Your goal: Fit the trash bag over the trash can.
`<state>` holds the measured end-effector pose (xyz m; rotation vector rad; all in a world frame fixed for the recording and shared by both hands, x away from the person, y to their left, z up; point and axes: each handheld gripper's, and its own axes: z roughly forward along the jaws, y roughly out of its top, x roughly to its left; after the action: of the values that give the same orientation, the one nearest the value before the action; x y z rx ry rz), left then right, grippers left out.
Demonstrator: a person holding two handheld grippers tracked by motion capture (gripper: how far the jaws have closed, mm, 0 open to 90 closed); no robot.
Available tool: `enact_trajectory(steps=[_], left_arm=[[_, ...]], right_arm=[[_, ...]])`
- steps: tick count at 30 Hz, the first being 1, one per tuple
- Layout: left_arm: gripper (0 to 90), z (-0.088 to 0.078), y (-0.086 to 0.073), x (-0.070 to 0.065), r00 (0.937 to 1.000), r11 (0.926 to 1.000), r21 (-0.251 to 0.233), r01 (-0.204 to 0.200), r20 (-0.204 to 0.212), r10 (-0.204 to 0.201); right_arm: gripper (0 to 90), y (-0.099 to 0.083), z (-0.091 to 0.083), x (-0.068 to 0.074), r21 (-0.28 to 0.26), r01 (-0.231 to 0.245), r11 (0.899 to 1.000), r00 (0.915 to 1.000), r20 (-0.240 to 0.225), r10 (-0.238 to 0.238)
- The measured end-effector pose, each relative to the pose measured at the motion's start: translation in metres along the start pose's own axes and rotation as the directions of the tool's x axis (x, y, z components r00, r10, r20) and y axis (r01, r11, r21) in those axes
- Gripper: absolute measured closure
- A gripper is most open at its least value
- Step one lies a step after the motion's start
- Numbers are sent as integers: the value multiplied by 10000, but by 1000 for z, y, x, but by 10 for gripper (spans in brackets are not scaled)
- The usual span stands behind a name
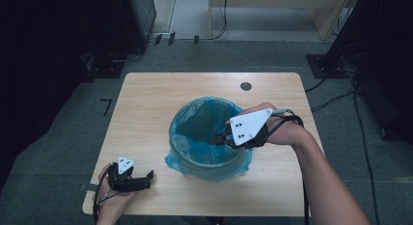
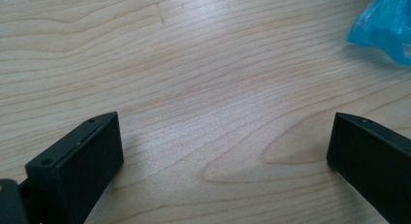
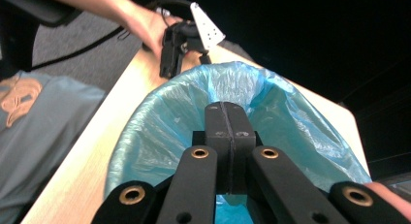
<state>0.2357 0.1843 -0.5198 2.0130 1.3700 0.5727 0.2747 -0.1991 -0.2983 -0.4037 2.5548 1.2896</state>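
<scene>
bin: a round bin [image 1: 210,154] lined with a blue bag [image 1: 204,119], standing on the wooden surface [image 1: 146,103] a little right of its middle; the bag is folded over the rim and bunches out at the base.
bag edge: in the left gripper view a corner of the blue bag [image 2: 385,25] shows at the upper right, on the bare surface [image 2: 194,78].
right gripper: the right gripper [image 1: 217,138] hangs over the right side of the bin's mouth, pointing left toward its inside.
right fingers: pressed flat together with nothing between them [image 3: 226,118], above the open bag [image 3: 160,122].
left gripper: the left gripper [image 1: 146,178] rests low on the surface near its front left corner, well apart from the bin.
left fingers: wide apart [image 2: 87,151], bare wood between them.
hands: one hand [image 1: 285,132] holds the right gripper, the other [image 1: 109,196] the left.
</scene>
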Motion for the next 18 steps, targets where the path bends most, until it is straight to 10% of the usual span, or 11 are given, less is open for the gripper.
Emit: enact_trajectory(steps=[18], left_arm=[[0,0,0,0,10000,10000,-1,70,-69,-70]], right_arm=[[900,10,76,-14,1744,1188,9775,9808,-1741,-881]])
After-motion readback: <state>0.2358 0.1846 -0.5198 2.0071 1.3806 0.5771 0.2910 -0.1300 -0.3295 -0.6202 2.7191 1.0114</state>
